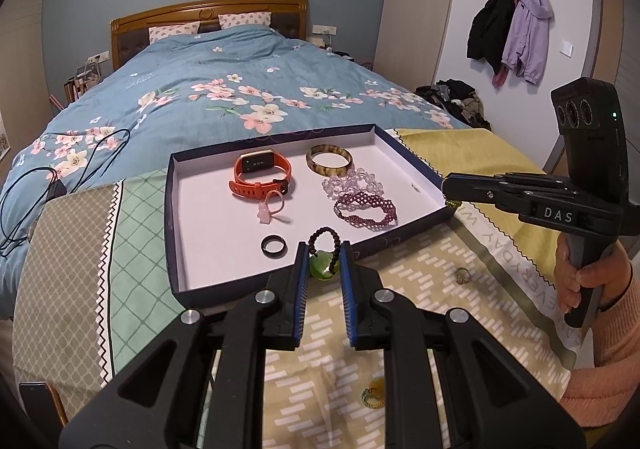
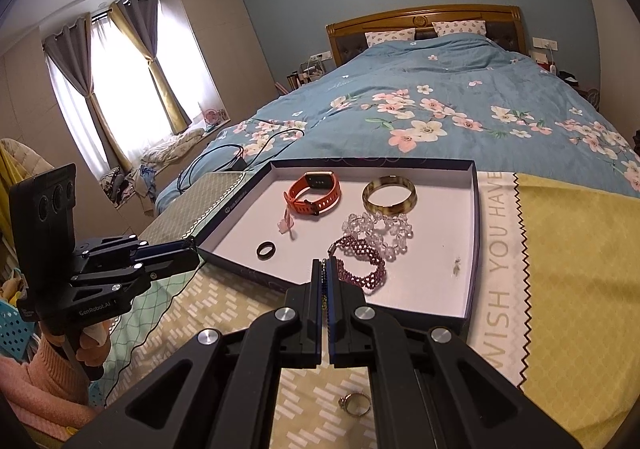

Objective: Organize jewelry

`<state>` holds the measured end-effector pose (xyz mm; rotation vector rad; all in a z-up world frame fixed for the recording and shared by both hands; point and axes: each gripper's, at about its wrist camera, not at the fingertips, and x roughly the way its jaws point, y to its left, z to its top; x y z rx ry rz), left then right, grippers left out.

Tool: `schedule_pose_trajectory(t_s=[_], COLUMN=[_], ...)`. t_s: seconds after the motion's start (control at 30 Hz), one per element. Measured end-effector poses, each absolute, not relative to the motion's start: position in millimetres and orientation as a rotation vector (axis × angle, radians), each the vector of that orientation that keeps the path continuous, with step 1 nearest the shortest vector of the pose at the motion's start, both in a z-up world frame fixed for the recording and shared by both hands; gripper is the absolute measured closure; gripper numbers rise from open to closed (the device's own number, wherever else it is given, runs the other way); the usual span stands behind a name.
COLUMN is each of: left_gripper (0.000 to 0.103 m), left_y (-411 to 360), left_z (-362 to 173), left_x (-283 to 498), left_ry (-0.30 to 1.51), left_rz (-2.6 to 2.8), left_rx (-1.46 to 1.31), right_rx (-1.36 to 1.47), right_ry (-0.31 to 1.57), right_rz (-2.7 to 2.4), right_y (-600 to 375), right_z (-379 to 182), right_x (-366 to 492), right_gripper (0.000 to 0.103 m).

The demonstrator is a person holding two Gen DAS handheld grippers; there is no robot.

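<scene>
A dark blue tray [image 1: 173,225] with a white floor holds an orange watch [image 1: 262,175], a tortoiseshell bangle [image 1: 329,164], a clear bead bracelet [image 1: 352,181], a purple bead bracelet [image 1: 366,209], a pink charm ring [image 1: 272,207] and a black ring [image 1: 274,246]. My left gripper [image 1: 323,249] is shut on a black beaded bracelet with a green pendant [image 1: 322,269], just above the tray's near edge. My right gripper [image 2: 325,265] is shut on a thin beaded chain [image 2: 324,291]. It hovers over the tray's near right corner, and yellow-green beads [image 1: 454,203] dangle under its tips.
The tray lies on a patterned cloth [image 1: 420,289] spread over the foot of a blue floral bed [image 1: 224,89]. A loose metal ring [image 1: 462,275] and a yellow-green beaded piece [image 1: 374,395] lie on the cloth. Black cables [image 1: 24,205] trail at the left.
</scene>
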<state>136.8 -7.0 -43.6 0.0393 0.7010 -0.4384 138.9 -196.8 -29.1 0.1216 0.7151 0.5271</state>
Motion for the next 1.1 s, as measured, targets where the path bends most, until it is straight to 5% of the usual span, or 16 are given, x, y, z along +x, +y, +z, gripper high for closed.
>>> schedule_pose_trajectory(t_s=[1.1], left_gripper=[0.087], left_y=[-10], left_z=[-47], left_x=[171], left_ry=[0.71], left_rz=[-0.415], left_rx=[0.041], right_rx=[0.108], right_ry=[0.749], right_rz=[0.523], right_y=[-184], right_z=[-38], right_x=[178], right_gripper=[0.102])
